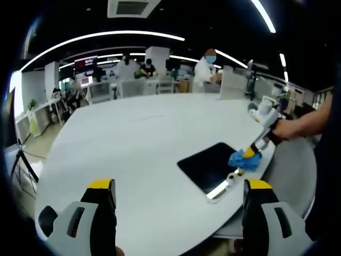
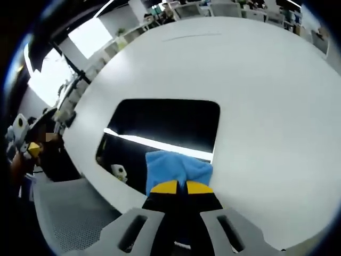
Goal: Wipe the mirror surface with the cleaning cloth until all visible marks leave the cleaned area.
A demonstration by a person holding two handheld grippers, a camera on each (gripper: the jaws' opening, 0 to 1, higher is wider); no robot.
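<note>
A dark rectangular mirror (image 1: 210, 164) lies flat near the right edge of a large white table (image 1: 138, 138). In the left gripper view my right gripper (image 1: 246, 154) comes in from the right, held by a hand, and presses a blue cloth (image 1: 244, 160) onto the mirror's near corner. In the right gripper view the mirror (image 2: 165, 125) reflects a bright ceiling light, and my right gripper (image 2: 181, 186) is shut on the blue cloth (image 2: 176, 168), which rests on the glass. My left gripper (image 1: 178, 194) is held above the table, open, with nothing between its yellow-tipped jaws.
A grey mesh chair (image 2: 69, 213) stands by the table edge below the mirror. Several people (image 1: 205, 69) work at desks at the far side of the room. A tripod leg (image 1: 24, 160) stands on the floor to the left.
</note>
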